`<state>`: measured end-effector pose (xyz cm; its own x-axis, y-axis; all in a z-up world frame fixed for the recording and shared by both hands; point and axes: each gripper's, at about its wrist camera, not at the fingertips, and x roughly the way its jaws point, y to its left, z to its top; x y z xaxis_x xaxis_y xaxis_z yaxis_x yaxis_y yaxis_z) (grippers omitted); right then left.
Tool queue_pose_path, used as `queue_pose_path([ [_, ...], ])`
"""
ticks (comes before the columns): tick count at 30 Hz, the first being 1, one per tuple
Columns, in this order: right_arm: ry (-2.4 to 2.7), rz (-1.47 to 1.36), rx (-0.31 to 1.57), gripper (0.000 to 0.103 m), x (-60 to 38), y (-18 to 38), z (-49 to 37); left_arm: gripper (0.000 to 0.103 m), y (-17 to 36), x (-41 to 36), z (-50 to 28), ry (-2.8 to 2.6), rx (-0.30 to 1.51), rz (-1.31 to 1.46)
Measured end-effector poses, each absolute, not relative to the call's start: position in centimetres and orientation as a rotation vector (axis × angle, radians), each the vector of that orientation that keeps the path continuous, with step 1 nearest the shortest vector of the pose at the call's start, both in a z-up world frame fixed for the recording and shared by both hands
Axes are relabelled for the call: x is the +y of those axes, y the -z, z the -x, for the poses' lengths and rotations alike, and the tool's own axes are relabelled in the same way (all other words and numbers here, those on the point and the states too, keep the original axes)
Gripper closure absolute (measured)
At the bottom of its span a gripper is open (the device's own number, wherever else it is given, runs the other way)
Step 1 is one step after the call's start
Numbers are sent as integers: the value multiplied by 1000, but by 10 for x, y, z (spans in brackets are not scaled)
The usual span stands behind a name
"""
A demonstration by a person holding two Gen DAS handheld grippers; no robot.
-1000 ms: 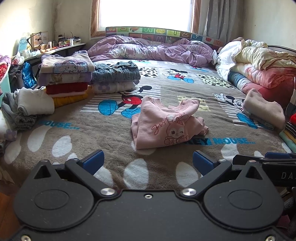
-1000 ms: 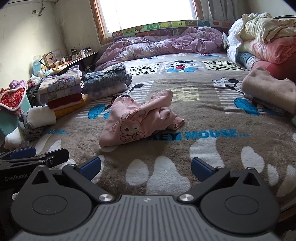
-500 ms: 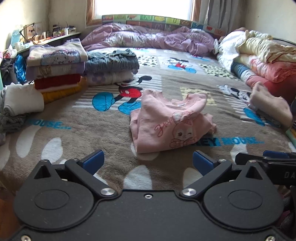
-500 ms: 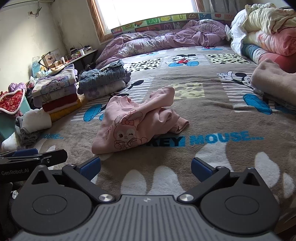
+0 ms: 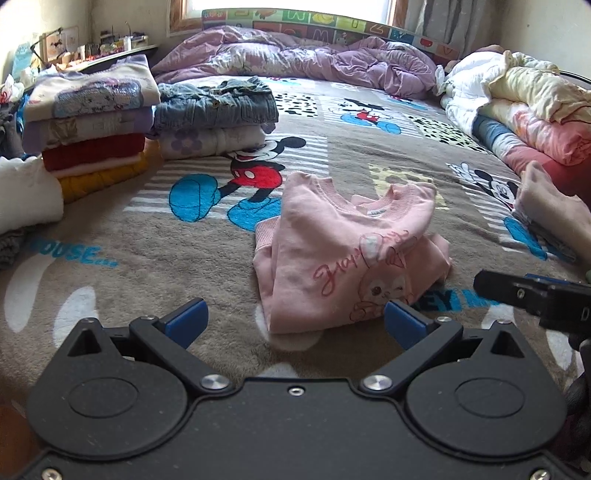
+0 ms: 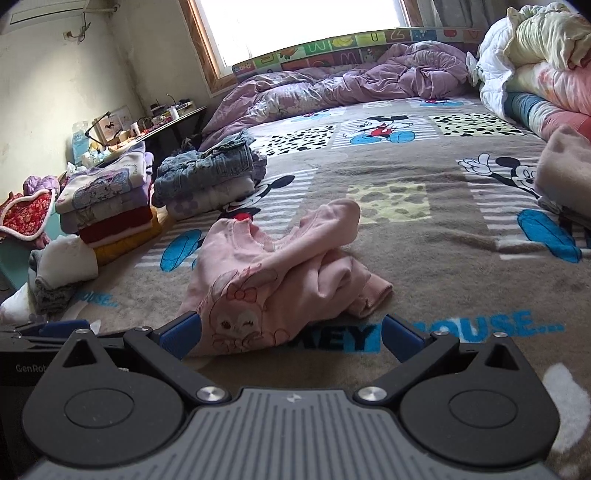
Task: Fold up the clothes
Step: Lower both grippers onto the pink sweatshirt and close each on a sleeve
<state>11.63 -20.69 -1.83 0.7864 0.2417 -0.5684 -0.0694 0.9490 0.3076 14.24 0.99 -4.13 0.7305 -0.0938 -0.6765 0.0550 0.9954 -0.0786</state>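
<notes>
Clothes lie in three states on the bed [image 5: 110,258]. At the left edge sits a rolled white bundle [image 5: 26,192], then a neat stack [image 5: 92,122] of folded tops, then a shorter pile [image 5: 214,114] with denim on top; these already lie folded. In the middle, on the Mickey Mouse blanket [image 5: 369,155], a pink sweatshirt [image 5: 351,258] lies loosely bunched: front panel roughly flat with its bunny print up, but one sleeve is thrown across and a cuff sticks out to the right, so I judge it not yet tidily folded. To its right lies a beige garment [image 6: 565,177], seemingly folded, though partly cut off.

The left tool [image 5: 293,319] has its fingers wide apart and holds nothing, just short of the sweatshirt's near hem. The right tool [image 6: 291,334] is likewise spread and empty, the hem lying between its fingers in that view.

Beyond, a rumpled purple quilt [image 6: 332,81] runs below the bright window [image 6: 303,26]; a cluttered surface [image 6: 162,118] stands along the left wall, and rolled bedding [image 5: 517,110] is heaped at the right.
</notes>
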Motion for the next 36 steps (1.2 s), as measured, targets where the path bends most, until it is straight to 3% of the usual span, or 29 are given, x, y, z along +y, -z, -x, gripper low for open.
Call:
queue_pose_path([
  [23, -231, -442, 516, 1, -261, 60, -231, 1, 49, 5, -249, 85, 675, 143],
  [25, -266, -448, 503, 7, -265, 66, -238, 1, 52, 1, -259, 82, 685, 136],
  [35, -342, -494, 481, 17, -268, 83, -258, 2, 77, 5, -285, 103, 716, 213],
  [36, -346, -491, 481, 22, -268, 83, -259, 5, 78, 5, -285, 108, 713, 212],
])
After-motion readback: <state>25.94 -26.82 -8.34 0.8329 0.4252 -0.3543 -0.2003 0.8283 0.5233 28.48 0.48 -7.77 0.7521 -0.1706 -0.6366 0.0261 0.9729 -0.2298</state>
